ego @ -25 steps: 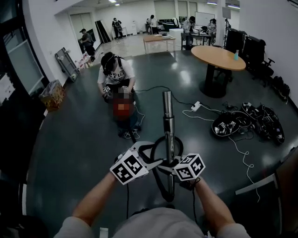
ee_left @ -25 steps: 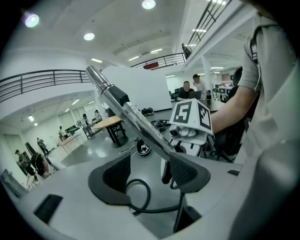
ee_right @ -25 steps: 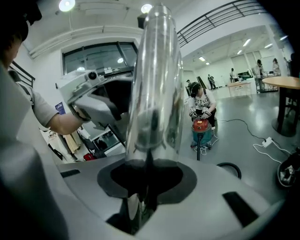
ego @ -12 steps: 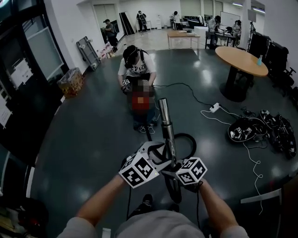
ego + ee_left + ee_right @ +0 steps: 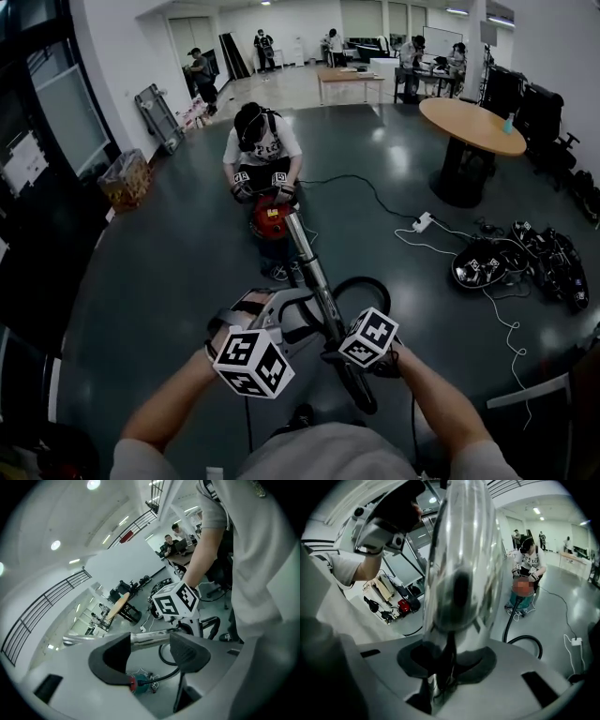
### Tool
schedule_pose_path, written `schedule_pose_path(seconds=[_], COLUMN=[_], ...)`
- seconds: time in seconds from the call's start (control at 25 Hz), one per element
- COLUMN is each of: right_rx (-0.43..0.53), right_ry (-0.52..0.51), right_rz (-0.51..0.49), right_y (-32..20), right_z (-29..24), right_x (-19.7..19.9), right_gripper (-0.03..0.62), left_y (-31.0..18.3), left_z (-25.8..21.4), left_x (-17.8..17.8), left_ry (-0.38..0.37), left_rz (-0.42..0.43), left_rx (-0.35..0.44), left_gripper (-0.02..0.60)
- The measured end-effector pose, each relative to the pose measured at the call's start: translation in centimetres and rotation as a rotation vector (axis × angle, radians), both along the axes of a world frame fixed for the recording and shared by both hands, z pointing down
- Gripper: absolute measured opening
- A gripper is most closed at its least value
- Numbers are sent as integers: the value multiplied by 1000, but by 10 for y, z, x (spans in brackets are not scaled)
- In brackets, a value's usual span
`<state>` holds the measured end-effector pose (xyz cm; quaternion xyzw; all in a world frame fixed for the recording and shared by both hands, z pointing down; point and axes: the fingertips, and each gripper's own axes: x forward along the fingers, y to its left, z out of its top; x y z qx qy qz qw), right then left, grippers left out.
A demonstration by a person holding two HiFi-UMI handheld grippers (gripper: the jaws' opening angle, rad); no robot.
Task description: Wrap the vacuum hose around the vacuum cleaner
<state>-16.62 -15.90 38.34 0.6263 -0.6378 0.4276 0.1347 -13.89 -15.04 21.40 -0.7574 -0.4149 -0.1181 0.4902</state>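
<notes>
Closest to us, our right gripper [image 5: 452, 660] is clamped on the vacuum's metal tube [image 5: 312, 274], which fills its view and runs up between the two dark pads. Our left gripper [image 5: 150, 645] sits just beside it, on the left in the head view, with its jaws standing wide apart. The tube lies crosswise at their tips, and we cannot tell whether either pad touches it. The tube slants away from us above the floor [image 5: 169, 262], its dark end down near our feet. Just past our grippers the black hose [image 5: 525, 637] curls in a loose loop to the right of the tube, then runs on to the red vacuum cleaner [image 5: 269, 220], which stands well apart from us. A person [image 5: 260, 141] crouches right behind the cleaner, holding two grippers just above it. Further right a white power strip [image 5: 421, 222] lies on the floor, and beyond it stands a round desk [image 5: 472, 125]
</notes>
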Motion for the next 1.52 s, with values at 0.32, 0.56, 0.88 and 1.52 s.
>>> schedule_pose_path(seconds=[0.32, 0.56, 0.88, 1.52], right_rx=[-134, -196, -296, -346], right_ry=[-14, 9, 50, 100], right_rz=[-168, -272, -261, -129], right_y=[-44, -64, -69, -84], right_z=[26, 38, 57, 71], right_x=[-11, -32, -32, -31], right_gripper=[101, 101, 101, 89], left_y=[-13, -57, -92, -148], left_z=[11, 66, 121, 177], left_x=[12, -3, -5, -25], left_ry=[-117, -384, -446, -607], left_rz=[208, 273, 307, 291], left_rx=[268, 457, 644, 607], left_gripper=[265, 265, 265, 258])
